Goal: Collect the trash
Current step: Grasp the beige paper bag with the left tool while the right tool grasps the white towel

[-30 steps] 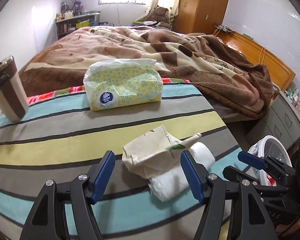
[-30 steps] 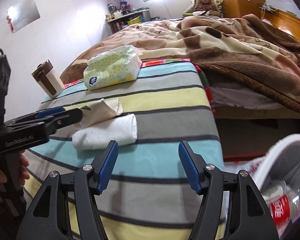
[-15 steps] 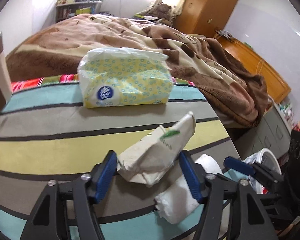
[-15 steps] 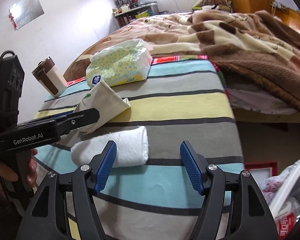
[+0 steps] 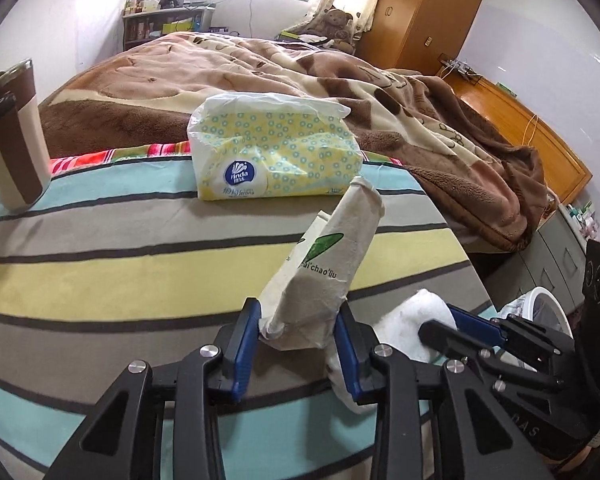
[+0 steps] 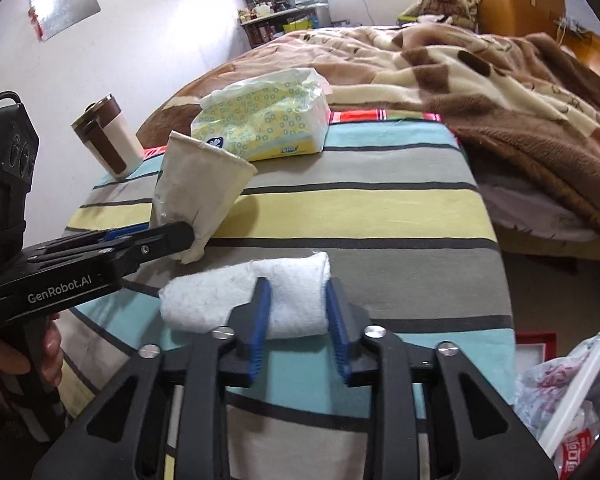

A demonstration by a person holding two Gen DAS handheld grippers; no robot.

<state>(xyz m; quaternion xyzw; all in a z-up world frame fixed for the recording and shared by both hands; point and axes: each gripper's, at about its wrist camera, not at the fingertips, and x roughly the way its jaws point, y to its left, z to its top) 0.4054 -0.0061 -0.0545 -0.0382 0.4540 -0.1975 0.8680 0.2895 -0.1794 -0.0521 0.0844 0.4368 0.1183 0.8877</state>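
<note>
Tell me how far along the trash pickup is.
Done: some trash already sits in the bin. In hand: the left gripper is closing on the crushed paper cup, and the right gripper is shut on the white wad. Left: dropping both into the bin.

A striped cloth [image 5: 100,280] fills the lower frame in bands of teal, grey and pale yellow, parted by thin black lines, with a red multicoloured edge at its far side. At centre, a tissue pack [image 5: 274,152] is yellow with small teal rings and a blue round logo. The crumpled paper cup [image 5: 324,264] is off-white with a green leaf mark. At left, a tumbler [image 5: 14,140] is cream and brown. The rolled wad [image 6: 252,300] is white. Both grippers are black with blue pads [image 6: 260,320]. The blanket [image 5: 420,112] at upper right is brown and cream.
</note>
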